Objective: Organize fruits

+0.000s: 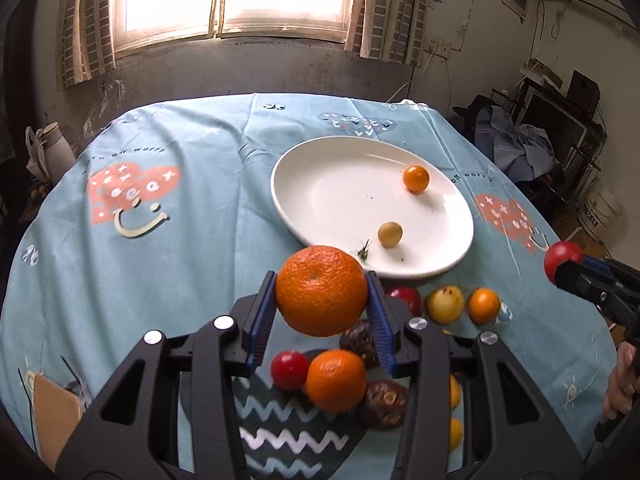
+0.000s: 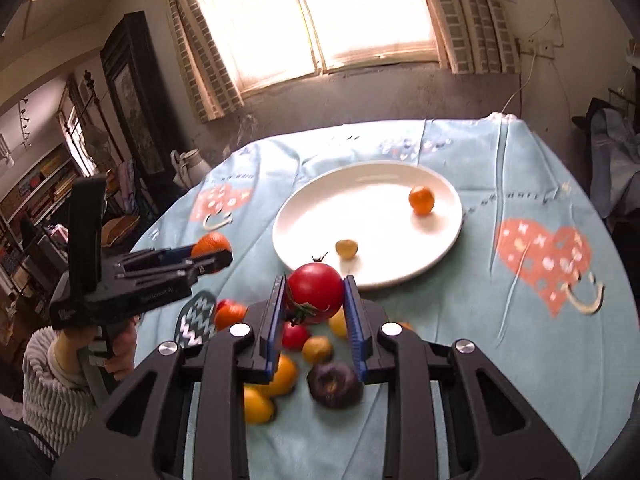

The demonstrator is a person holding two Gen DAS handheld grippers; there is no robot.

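My left gripper [image 1: 322,294] is shut on a large orange [image 1: 321,290] and holds it above the table, just short of the white plate [image 1: 320,184]. My right gripper [image 2: 315,300] is shut on a red tomato [image 2: 316,296] with a green stem, near the plate's [image 2: 320,208] front rim. The plate holds a small orange fruit [image 1: 416,178] and a small yellow-green fruit [image 1: 390,234]. Several loose fruits lie on the cloth below the grippers: an orange [image 1: 337,380], a red one [image 1: 289,369], dark brown ones [image 1: 383,404], a yellow one [image 1: 445,304].
The round table has a light blue cloth [image 1: 180,240] with heart prints. A dark zigzag patch [image 1: 288,432] lies near the front edge. The right gripper with its tomato shows at the right edge of the left wrist view [image 1: 568,264]. A window and wall stand behind the table.
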